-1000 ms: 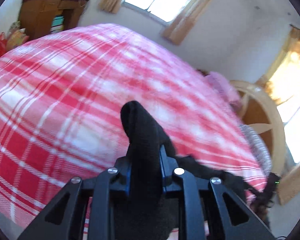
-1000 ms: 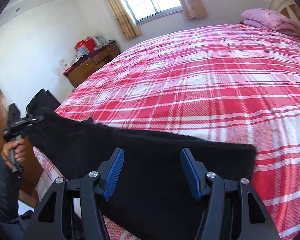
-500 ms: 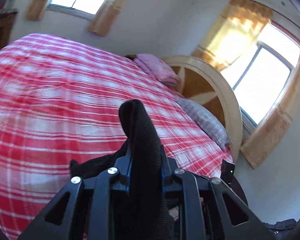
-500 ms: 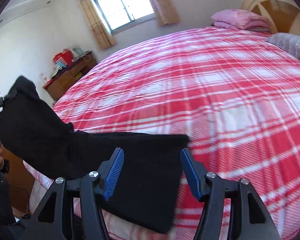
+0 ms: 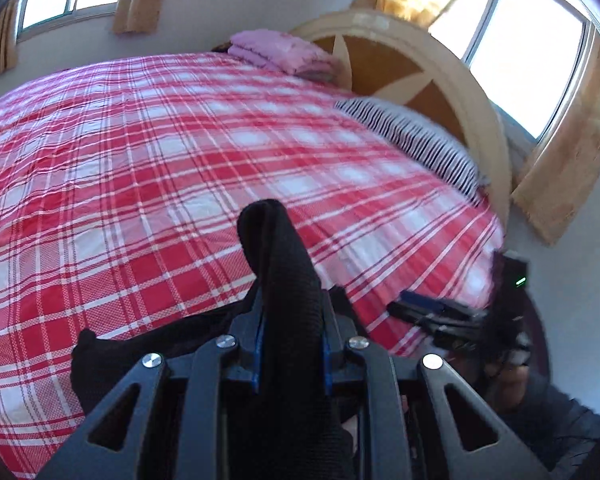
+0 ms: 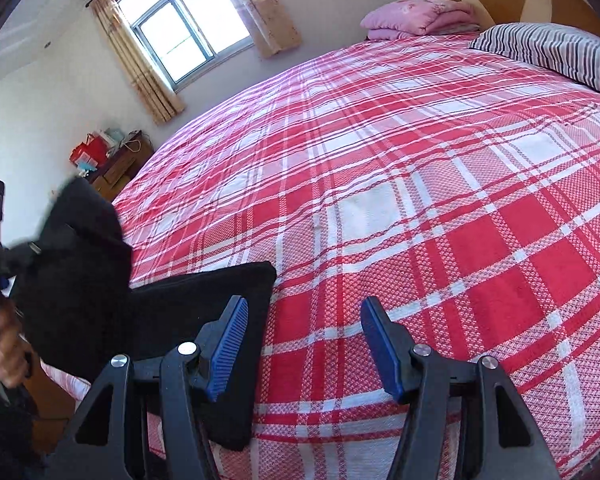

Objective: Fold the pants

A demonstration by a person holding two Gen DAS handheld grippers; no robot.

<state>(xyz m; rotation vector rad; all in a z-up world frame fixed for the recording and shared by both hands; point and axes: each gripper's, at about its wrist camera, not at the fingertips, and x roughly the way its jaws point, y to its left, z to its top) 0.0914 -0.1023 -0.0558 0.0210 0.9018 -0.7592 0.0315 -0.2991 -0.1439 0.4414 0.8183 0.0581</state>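
The pants (image 6: 204, 320) lie at the near edge of the bed (image 6: 420, 200), one end pinched in the left gripper (image 5: 290, 344) and carried across over the other half since a second ago. The right gripper (image 6: 304, 344) is open, holding nothing. The fold looks half made.

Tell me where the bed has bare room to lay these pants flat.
The bedspread is bare from the black pants across to the striped pillow and up to the pink folded blanket. It is crowded only at the near left edge, where the pants lie and the left tongs hold one end raised.
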